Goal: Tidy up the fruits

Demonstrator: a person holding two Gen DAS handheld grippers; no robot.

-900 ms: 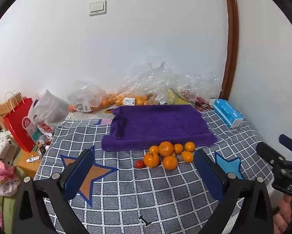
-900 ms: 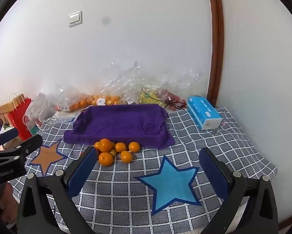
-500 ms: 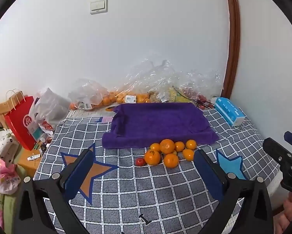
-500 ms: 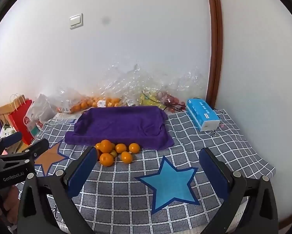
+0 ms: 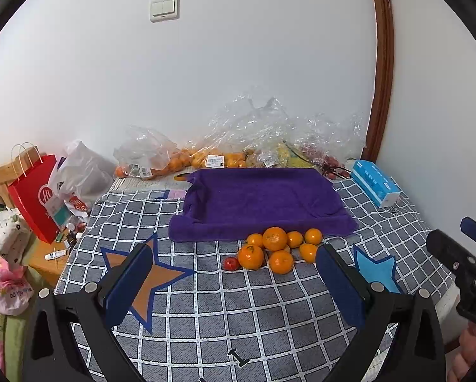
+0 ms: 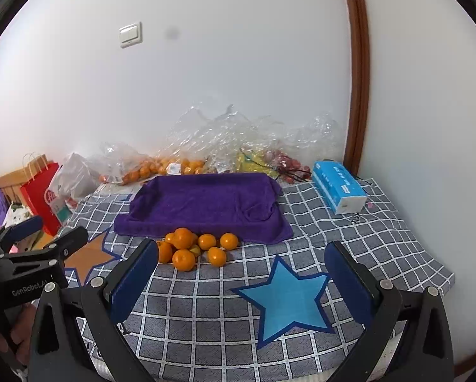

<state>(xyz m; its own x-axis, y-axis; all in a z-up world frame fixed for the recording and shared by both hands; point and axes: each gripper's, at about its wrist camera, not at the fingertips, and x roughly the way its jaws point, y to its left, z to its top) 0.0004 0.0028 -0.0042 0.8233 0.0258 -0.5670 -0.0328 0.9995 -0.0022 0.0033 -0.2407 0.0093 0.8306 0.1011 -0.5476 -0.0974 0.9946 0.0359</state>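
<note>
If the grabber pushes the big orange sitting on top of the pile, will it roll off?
Probably yes. The big orange is round and seems perched on the smaller oranges, so a nudge would likely send it rolling across the flat checked cloth. Its neighbours may scatter too, since nothing fences them in. The skin looks dimpled, likely grippy.

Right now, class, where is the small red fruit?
In the left wrist view the red fruit lies on the checked cloth, at the left end of the orange pile, just in front of the purple towel.
</note>
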